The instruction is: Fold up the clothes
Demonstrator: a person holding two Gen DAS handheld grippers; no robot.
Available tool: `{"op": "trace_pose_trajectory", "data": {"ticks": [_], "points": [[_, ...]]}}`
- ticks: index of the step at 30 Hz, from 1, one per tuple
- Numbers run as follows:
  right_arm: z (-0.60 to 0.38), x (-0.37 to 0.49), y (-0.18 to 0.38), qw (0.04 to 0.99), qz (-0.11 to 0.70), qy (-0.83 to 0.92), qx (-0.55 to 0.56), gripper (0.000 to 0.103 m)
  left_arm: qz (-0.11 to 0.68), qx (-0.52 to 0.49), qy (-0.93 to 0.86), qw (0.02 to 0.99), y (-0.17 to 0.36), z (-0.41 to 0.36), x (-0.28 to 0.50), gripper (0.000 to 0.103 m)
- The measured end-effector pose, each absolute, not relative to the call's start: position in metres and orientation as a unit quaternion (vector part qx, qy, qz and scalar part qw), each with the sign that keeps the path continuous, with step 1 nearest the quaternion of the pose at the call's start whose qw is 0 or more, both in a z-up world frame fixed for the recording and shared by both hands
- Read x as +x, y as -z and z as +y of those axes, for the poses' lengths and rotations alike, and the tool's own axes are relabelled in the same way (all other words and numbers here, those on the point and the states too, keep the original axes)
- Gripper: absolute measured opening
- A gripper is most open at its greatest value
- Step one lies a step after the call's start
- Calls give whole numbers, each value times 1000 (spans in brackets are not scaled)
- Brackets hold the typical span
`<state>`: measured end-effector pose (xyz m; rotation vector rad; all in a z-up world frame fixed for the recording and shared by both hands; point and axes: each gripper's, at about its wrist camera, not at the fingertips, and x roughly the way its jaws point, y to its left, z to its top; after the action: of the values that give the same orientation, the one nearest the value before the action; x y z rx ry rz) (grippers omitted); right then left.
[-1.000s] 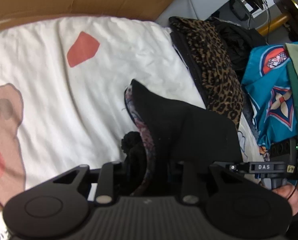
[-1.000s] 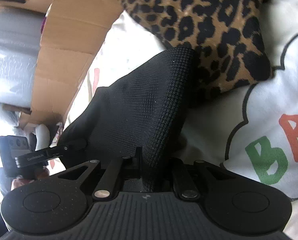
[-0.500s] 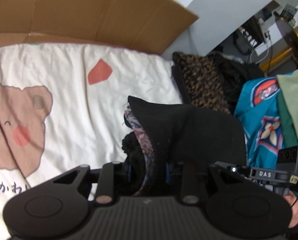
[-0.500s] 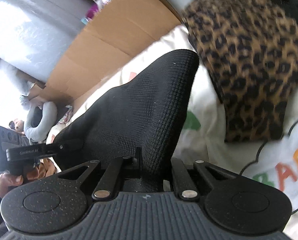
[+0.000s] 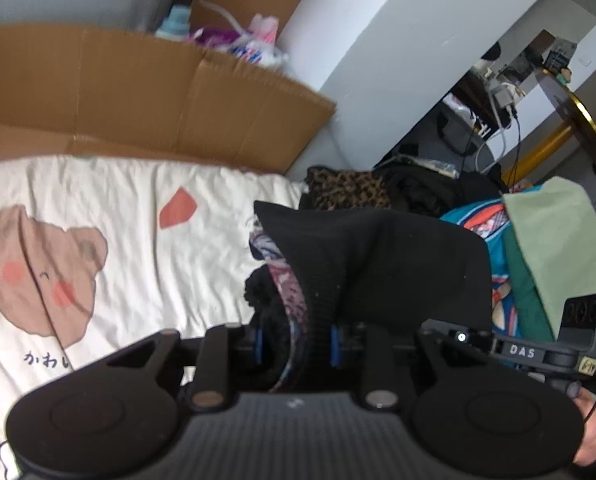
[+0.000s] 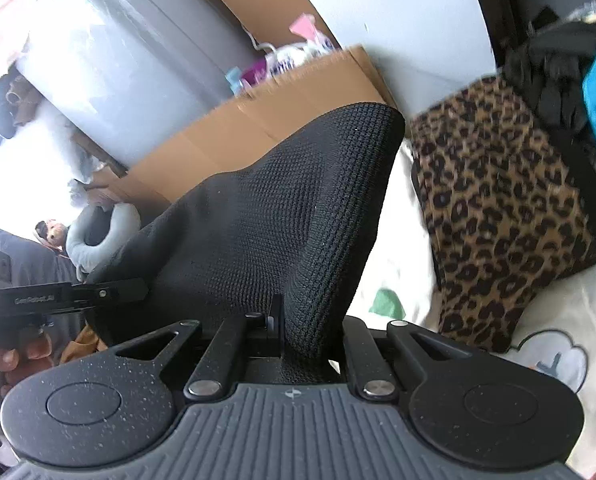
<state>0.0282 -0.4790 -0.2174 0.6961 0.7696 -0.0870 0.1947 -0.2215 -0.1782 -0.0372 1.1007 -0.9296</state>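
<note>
A black knit garment (image 5: 378, 264) with a patterned purple lining (image 5: 285, 284) hangs stretched between both grippers above the bed. My left gripper (image 5: 295, 346) is shut on a thick bunch of its edge. In the right wrist view the same black garment (image 6: 265, 216) rises as a taut flap from my right gripper (image 6: 298, 344), which is shut on a thin fold. The right gripper's body (image 5: 530, 350) shows at the lower right of the left wrist view, and the left gripper's body (image 6: 61, 298) at the left of the right wrist view, each held by a hand.
A white sheet (image 5: 129, 220) with a bear print covers the bed. Cardboard (image 5: 137, 96) stands along its far side. A leopard-print garment (image 6: 498, 208), black clothes, a teal patterned cloth (image 5: 498, 248) and a green cloth (image 5: 554, 240) are piled on the right.
Both grippers have risen well above the bed with the black garment still gripped. The sheet and the clothes pile look farther away, and more of the room shows behind.
</note>
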Motion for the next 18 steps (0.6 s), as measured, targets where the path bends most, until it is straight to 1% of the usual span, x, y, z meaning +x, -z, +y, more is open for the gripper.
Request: {"op": "trace_pose_trajectory", "data": {"ticks": [11, 18], "points": [[-492, 27, 119, 887, 333, 19, 319, 7, 459, -32, 402, 792, 80, -216, 160, 30], [-503, 21, 49, 904, 313, 12, 291, 7, 423, -19, 412, 807, 21, -224, 128, 30]]}}
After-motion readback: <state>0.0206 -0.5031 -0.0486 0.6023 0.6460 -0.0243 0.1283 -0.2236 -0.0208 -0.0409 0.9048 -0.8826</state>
